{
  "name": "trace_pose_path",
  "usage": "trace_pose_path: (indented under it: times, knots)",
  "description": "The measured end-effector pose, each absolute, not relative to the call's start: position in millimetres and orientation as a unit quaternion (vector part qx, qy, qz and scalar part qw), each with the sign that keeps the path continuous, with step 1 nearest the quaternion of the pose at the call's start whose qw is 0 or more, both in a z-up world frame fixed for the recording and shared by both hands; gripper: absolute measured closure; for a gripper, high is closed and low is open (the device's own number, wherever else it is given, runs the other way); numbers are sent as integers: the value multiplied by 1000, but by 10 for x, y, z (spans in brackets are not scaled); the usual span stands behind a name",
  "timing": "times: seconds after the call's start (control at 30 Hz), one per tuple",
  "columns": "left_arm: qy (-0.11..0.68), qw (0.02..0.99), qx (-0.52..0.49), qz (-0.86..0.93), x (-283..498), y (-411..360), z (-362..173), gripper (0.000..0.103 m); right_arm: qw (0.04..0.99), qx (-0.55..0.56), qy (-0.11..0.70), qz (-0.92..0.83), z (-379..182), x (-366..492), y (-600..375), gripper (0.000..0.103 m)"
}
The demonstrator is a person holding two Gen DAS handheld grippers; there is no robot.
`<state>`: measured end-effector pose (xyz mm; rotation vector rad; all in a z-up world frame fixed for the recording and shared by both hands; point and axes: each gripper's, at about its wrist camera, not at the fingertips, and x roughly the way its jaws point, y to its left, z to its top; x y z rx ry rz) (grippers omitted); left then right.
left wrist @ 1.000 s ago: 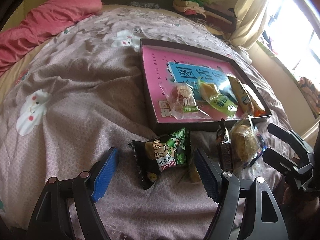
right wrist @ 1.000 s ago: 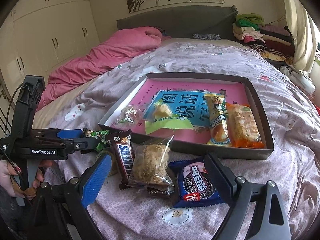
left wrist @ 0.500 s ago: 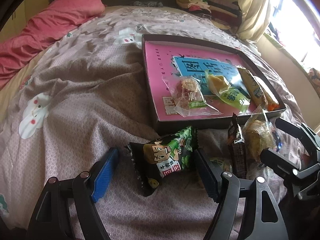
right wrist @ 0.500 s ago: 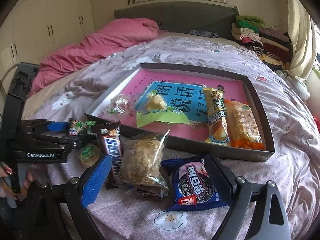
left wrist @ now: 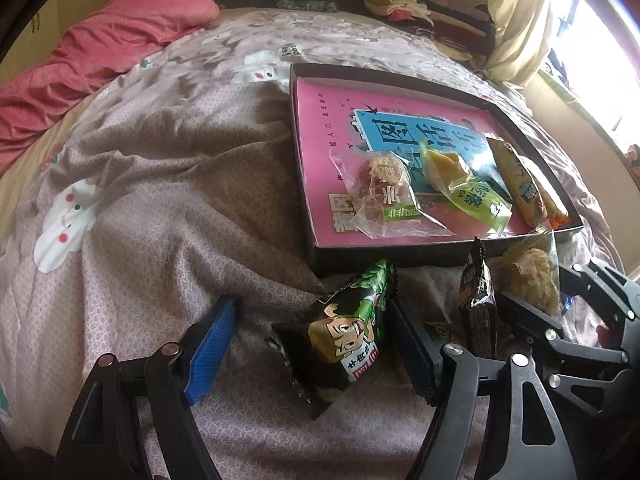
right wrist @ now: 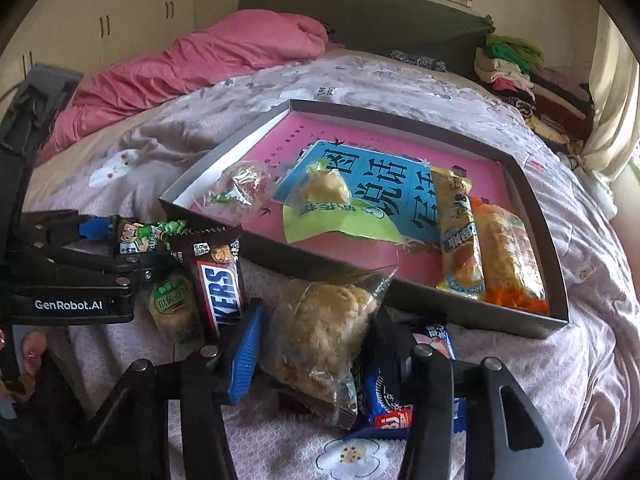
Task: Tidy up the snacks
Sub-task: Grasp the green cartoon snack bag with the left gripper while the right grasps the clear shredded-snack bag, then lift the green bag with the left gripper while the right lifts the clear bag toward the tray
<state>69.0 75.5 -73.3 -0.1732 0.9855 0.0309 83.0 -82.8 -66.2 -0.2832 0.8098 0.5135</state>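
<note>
A green and black snack packet lies on the bed between the fingers of my left gripper. Its jaws are closing: the right pad touches the packet and the left blue pad stands apart from it. My right gripper is closing on a clear bag with a crumbly pastry, and both pads touch the bag's sides. Just behind it sits the dark tray with a pink lining, holding several wrapped snacks. The left gripper also appears in the right wrist view.
A Snickers bar, a small round green-labelled snack and a blue biscuit packet lie on the bed before the tray. A pink duvet is at the back left, folded clothes at the back right.
My right gripper came forward and down over the pastry bag and its jaws narrowed onto it. The left jaws narrowed slightly around the green packet.
</note>
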Motion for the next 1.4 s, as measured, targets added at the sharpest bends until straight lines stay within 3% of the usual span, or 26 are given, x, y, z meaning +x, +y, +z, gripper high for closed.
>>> trace_pose_path:
  times: [0.13, 0.2, 0.4, 1.03, 1.4]
  knots:
    - [469, 878, -90, 4, 673, 742, -726, 42, 878, -123, 387, 255, -648, 817, -856, 59]
    - [468, 879, -91, -1, 663, 727, -719, 53, 879, -119, 385, 255, -633, 808, -880, 59]
    - [462, 881, -99, -8, 617, 767, -670, 63, 885, -100, 376, 258, -542, 789, -963, 60]
    - [437, 890, -129, 23, 482, 1169, -479, 70, 897, -61, 364, 244, -359, 814, -1146, 60]
    - [406, 902, -143, 24, 406, 1319, -285, 80, 903, -53, 353, 238, -291, 810, -1187, 60]
